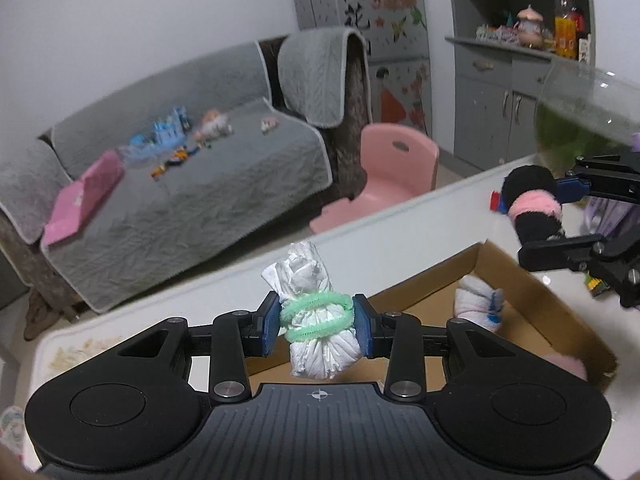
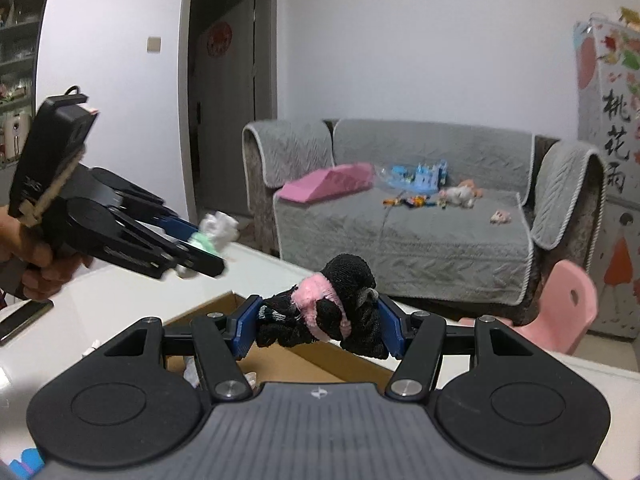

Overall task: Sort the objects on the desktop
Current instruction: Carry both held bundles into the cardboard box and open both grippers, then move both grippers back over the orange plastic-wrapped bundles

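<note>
So the left gripper (image 1: 316, 322) is pinching a white bundle (image 1: 316, 320) with a green band (image 1: 316, 314) wrapped round its middle, blue pads pressed in on both sides. It hangs in the air over the near end of the cardboard box (image 1: 520, 280). The right gripper (image 2: 318, 326) is clamped on a black bundle (image 2: 324, 312) with a pink band (image 2: 320, 300), also held up off the table, above the box's (image 2: 280, 360) far edge.

Inside the box there's already a white roll (image 1: 480, 300) with a bit of blue on it, plus something pink (image 1: 568, 364) at the near corner, too blurry to name. The box sits on a white table (image 1: 400, 232), and its walls stand up around the stuff inside. A clear jar (image 1: 580, 120) with green in it stands on the table behind the right gripper (image 1: 532, 208), pretty close to it.

From the right wrist view the left gripper (image 2: 200, 240) comes in from the left, angled down toward the box, with a hand (image 2: 36, 256) wrapped on its handle. The two grippers are near each other but apart. A dark flat thing (image 2: 24, 320) lies on the table under that hand.

Past the table edge: pink chair (image 1: 394, 168), grey sofa (image 2: 400, 220) with toys on it.
</note>
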Tool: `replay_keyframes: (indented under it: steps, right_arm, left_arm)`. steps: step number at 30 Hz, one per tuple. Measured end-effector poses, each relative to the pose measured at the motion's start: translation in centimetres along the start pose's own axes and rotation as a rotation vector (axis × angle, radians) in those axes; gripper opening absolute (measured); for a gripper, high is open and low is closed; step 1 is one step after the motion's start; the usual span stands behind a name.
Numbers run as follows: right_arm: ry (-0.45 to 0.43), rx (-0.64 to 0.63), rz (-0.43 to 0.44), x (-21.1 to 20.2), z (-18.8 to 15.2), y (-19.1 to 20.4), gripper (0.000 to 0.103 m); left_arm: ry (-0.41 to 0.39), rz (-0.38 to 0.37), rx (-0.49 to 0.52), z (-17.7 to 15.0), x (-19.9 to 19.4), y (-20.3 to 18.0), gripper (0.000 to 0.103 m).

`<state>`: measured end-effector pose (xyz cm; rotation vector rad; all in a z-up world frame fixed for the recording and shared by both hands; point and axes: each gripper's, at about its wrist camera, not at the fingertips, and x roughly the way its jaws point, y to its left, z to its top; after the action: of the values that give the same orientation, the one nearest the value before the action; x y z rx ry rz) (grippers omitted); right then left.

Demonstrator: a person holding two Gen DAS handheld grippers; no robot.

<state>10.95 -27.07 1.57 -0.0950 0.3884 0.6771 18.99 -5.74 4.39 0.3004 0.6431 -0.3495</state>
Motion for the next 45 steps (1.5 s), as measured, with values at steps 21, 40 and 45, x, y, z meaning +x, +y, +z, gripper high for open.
replay_keyframes:
  steps: [21, 40, 45]
  right_arm:
    - [0.287, -0.085, -0.015, 7.7, -3.0, 1.6, 0.059]
    - [0.163, -0.183, -0.077, -1.3, 0.5, 4.2, 0.093]
    - [0.04, -0.188, -0.041, -11.3, -1.4, 6.8, 0.102]
  left_arm:
    - [0.211, -0.052, -0.004, -4.1, 9.0, 0.8, 0.051]
    - [-0.053, -0.003, -0.083, -5.7, -7.4, 0.3, 0.097]
    - [-0.138, 0.018, -0.073, -11.9, -17.1, -3.2, 0.103]
